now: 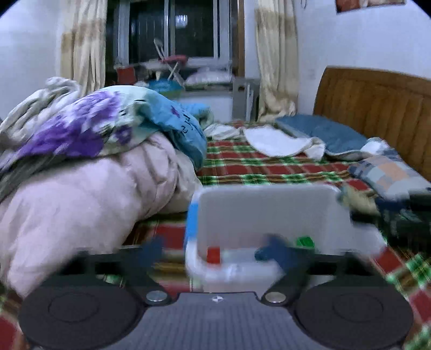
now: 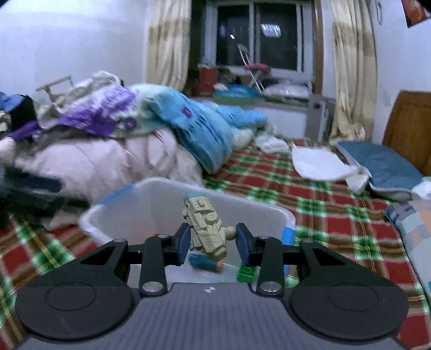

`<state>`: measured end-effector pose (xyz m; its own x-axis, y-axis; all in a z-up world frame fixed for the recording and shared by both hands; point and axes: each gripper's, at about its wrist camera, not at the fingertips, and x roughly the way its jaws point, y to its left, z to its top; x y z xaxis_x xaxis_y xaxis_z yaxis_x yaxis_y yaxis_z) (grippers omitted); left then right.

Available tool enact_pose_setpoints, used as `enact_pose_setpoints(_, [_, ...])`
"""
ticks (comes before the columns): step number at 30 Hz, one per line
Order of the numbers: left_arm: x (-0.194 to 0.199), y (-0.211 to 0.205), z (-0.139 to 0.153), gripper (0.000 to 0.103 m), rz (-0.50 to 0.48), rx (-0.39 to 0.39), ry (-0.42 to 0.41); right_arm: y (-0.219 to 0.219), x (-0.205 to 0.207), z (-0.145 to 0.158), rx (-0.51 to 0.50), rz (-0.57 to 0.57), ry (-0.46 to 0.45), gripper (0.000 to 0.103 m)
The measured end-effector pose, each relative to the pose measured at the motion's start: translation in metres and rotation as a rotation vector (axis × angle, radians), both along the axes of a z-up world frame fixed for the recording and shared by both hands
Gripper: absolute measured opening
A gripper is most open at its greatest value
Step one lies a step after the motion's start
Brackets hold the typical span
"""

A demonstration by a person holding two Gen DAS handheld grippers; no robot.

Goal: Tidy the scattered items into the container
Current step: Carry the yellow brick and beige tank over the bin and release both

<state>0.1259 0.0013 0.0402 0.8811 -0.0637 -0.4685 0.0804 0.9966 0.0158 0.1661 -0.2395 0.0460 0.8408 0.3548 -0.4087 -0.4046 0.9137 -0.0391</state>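
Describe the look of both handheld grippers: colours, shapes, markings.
Both match. The right gripper has blue rectangular pads on black flat linkage bars with silver round pivots, two big black discs, and a grey ribbed body bearing a small white mark. The left gripper, blurred, shows the same parts. No cables or sleeves show.

A bedroom after dark: a bed (image 2: pixel 336 215) spread with a red-and-green plaid sheet fills the room, its wooden headboard (image 1: pixel 377 102) against the pale wall (image 2: pixel 67 40). Heaped quilts (image 1: pixel 80 167), pink beneath purple-flowered and blue covers, crowd one side; a blue pillow (image 2: pixel 388 167) and a white cloth (image 1: pixel 274 141) lie near the headboard. Cream curtains (image 2: pixel 353 67) frame a black window (image 2: pixel 258 35), where a lamp's reflection glints. Clutter lines the sill, among it a folding chair (image 2: pixel 254 68). A picture (image 1: pixel 369 4) hangs high on the wall.
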Motion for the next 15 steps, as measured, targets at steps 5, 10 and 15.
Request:
enact_pose_setpoints(5, [-0.017, 0.000, -0.075, 0.092, 0.030, 0.054, 0.122, 0.005, -0.046, -0.004, 0.008, 0.045, -0.037, 0.041])
enact_pose_setpoints(10, [0.011, -0.005, -0.108, 0.083, 0.091, 0.018, 0.201, 0.009, -0.077, -0.009, -0.013, 0.071, -0.030, 0.041])
enact_pose_setpoints(15, [0.038, -0.014, -0.126, 0.083, 0.124, 0.062, 0.246, 0.010, -0.078, -0.005, -0.005, 0.084, -0.033, 0.041])
